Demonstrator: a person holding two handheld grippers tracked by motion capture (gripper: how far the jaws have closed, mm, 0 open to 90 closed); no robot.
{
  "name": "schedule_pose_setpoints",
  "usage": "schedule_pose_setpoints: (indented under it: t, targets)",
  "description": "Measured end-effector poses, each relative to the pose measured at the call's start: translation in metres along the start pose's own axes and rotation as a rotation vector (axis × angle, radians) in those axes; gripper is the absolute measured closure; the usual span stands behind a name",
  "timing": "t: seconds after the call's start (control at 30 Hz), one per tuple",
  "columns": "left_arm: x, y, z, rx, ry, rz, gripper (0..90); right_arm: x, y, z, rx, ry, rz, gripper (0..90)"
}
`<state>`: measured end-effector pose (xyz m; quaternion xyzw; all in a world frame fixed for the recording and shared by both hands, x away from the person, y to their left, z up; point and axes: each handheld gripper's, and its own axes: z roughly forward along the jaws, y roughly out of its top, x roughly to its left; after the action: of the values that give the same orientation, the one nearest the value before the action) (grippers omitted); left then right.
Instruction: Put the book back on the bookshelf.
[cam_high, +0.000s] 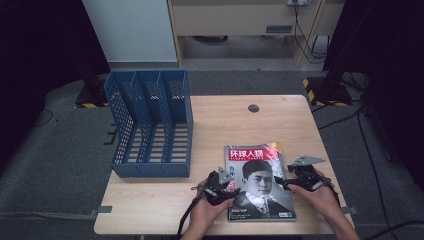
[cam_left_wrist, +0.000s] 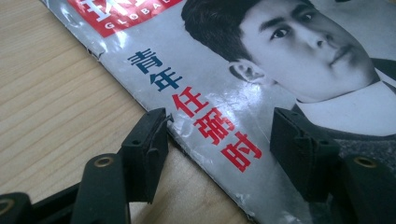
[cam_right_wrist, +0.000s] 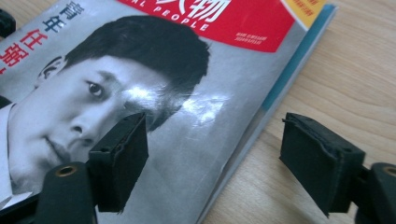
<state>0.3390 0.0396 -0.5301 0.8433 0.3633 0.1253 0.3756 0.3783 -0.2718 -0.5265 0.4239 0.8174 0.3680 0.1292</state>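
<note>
Straddling the glossy grey magazine with the red title band (cam_high: 259, 182), we find both grippers set at its long edges. It lies flat at the near right of the pale wooden bench (cam_high: 220, 125), long axis running away from us. Left gripper (cam_high: 223, 186): fingers (cam_left_wrist: 144, 149) apart across the left edge. Right gripper (cam_high: 284, 183): fingers (cam_right_wrist: 119, 158) apart across the right edge. Equally near; the blue plastic file rack (cam_high: 150, 125) stands well apart, far left.

file rack (cam_high: 150, 125): blue, three slots, standing at worktop's left edge
worktop (cam_high: 225, 120): light wood, round hole near far edge
</note>
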Motion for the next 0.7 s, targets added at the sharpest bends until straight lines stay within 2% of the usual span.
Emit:
schedule_pose_setpoints:
  t: [0.23,0.37,0.43,0.57,0.63,0.67,0.7]
  targets:
    - [0.004,0.002,0.002,0.003,-0.024,0.016,36.4,0.004,0.001,0.004,0.012,0.001,-0.027,29.4]
    - [0.007,0.005,0.004,0.004,-0.038,0.032,36.4,0.005,0.002,0.000,-0.002,0.000,-0.021,31.5]
    - [0.013,0.008,0.008,-0.004,-0.047,0.041,36.3,0.004,0.002,-0.001,-0.006,-0.013,-0.016,35.8]
    - [0.015,0.008,0.010,-0.012,-0.050,0.043,36.5,0.005,0.003,-0.005,-0.024,-0.016,-0.005,40.8]
    - [0.014,0.007,0.010,-0.016,-0.049,0.042,36.5,0.007,0.004,-0.009,-0.042,-0.022,-0.021,43.8]
    - [0.014,0.007,0.010,-0.016,-0.048,0.041,36.5,0.012,0.006,-0.012,-0.071,-0.008,-0.035,47.1]
    - [0.014,0.007,0.010,-0.016,-0.048,0.041,36.5,0.012,0.006,-0.012,-0.071,-0.008,-0.035,47.1]
